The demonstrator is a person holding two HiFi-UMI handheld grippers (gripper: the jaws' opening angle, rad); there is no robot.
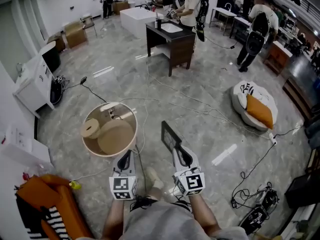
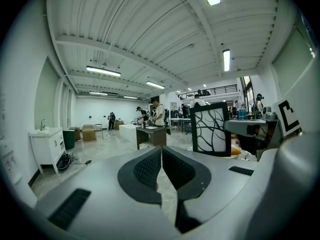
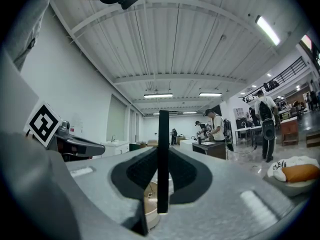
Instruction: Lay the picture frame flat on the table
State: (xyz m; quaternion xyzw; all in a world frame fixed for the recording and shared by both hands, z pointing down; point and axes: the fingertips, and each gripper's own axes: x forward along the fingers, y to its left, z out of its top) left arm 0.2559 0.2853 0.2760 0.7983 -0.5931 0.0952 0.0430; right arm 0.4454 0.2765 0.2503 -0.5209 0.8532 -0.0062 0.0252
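Observation:
The picture frame (image 1: 170, 135) is black, and my right gripper (image 1: 182, 155) is shut on its lower edge, holding it upright in the air over the floor. In the right gripper view the frame (image 3: 163, 154) stands edge-on between the pads. The left gripper view shows its face (image 2: 212, 129), white with a black branch pattern. My left gripper (image 1: 125, 158) hangs beside the right one, shut on nothing, its pads (image 2: 150, 166) meeting at the tips. The round wooden table (image 1: 127, 111) lies just ahead of the left gripper, to the left of the frame.
On the round table sit a wooden disc (image 1: 90, 128) and a larger round board (image 1: 115, 137). Cables (image 1: 200, 104) run across the floor. An orange bag (image 1: 47, 199) lies at the left, a cushioned seat (image 1: 256, 104) at the right, and a dark desk (image 1: 170, 36) with people stands further off.

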